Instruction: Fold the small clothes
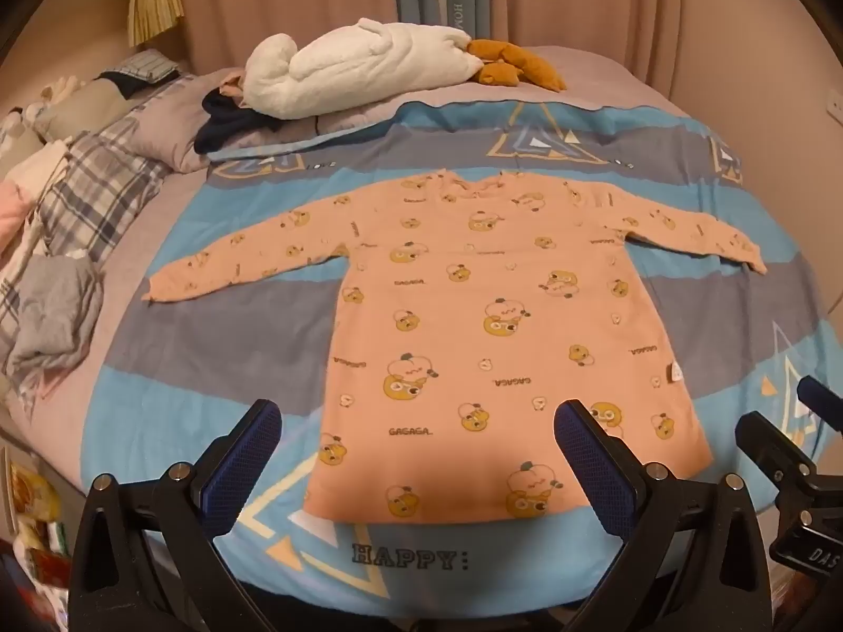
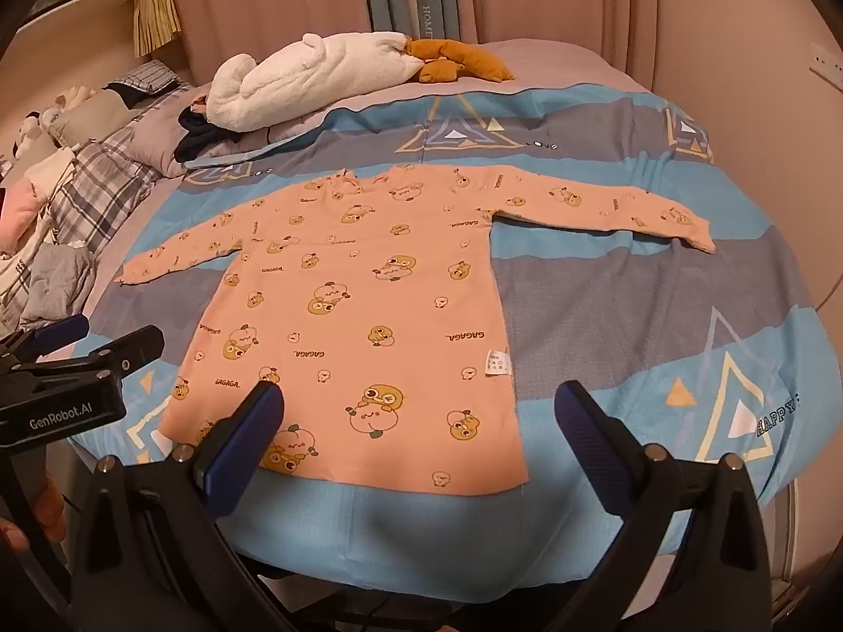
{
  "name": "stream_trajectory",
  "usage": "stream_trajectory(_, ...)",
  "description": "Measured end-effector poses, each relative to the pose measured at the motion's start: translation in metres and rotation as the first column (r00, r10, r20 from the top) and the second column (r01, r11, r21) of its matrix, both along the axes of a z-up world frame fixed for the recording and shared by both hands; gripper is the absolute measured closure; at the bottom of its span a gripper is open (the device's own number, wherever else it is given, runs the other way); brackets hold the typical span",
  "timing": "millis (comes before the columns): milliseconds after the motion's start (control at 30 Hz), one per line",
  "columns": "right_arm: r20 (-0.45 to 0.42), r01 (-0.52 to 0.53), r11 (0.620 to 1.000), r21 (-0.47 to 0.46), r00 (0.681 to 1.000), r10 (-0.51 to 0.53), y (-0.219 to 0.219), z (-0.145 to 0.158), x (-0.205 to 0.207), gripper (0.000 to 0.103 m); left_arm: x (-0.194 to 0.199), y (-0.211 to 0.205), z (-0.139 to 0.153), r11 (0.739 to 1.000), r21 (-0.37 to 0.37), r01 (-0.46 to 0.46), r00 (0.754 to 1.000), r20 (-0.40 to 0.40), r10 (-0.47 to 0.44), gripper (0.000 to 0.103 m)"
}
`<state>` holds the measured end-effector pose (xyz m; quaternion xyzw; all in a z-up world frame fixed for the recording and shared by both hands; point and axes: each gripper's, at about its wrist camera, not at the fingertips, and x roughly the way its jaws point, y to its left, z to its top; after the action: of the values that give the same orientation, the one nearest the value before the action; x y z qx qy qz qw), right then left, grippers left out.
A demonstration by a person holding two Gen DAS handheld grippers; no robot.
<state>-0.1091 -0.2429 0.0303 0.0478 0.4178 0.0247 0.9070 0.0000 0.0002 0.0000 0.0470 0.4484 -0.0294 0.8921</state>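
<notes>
shirt [image 1: 474, 326] flat on bed cover [image 1: 211, 347], plush toy [image 1: 358, 66] behind it

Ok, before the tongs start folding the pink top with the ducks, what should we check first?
1. Top lies flat on the quilt: ok.
2. Both sleeves spread out sideways, not tucked under: ok.
3. Left tongs open and empty: ok.
4. Right tongs open and empty: ok.
5. Nothing lying on the top: ok.
6. Hem straight, no curled corners: ok near the tongs, cannot tell under the fingers.
</notes>
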Motion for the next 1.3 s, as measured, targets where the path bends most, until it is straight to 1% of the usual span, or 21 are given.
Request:
stream_trajectory(133, -0.002, -0.001, 1.0, 0.004, 1.0, 0.001, -0.0003, 0.0002, 0.0002, 0.0, 0.0008, -0.001, -0.0009, 1.0, -0.008, 0.008, 1.0, -0.009, -0.008, 0.001)
stream_trajectory(233, 0.001, -0.003, 1.0, 0.005, 1.0, 0.003, 0.0001, 0.0007, 0.0, 0.0, 0.0017, -0.0034, -0.0014, 1.0, 0.001, 0.011, 1.0, -0.007, -0.011, 0.001)
stream_trajectory(267, 0.004, -0.004, 1.0, 0.005, 1.0, 0.004, 0.0, 0.001, -0.0001, 0.0, 0.0007, -0.0003, 0.0038, 1.0, -0.003, 0.01, 1.0, -0.005, -0.01, 0.001)
stream_trajectory(500, 0.01, -0.004, 1.0, 0.003, 1.0, 0.004, 0.0036, 0.005, -0.0023, 0.0, 0.0053, -0.0026, 0.0, 1.0, -0.003, 0.009, 1.0, -0.009, -0.009, 0.001)
stream_trajectory(533, 0.011, -0.005, 1.0, 0.002, 1.0, 0.005, 0.0033, 0.0048, -0.0022, 0.0, -0.0019, 0.0016, 0.0011, 1.0, -0.01, 0.011, 1.0, 0.002, -0.011, 0.001)
stream_trajectory(900, 0.01, -0.007, 1.0, 0.004, 1.0, 0.007, 0.0031, 0.0059, -0.0031, 0.0, -0.0032, 0.0017, -0.0014, 1.0, -0.014, 0.01, 1.0, -0.003, -0.01, 0.001)
stream_trajectory(1300, 0.002, -0.003, 1.0, 0.006, 1.0, 0.003, 0.0048, 0.0005, -0.0033, 0.0, -0.0024, -0.0028, -0.0016, 1.0, -0.015, 0.014, 1.0, -0.007, -0.014, 0.001)
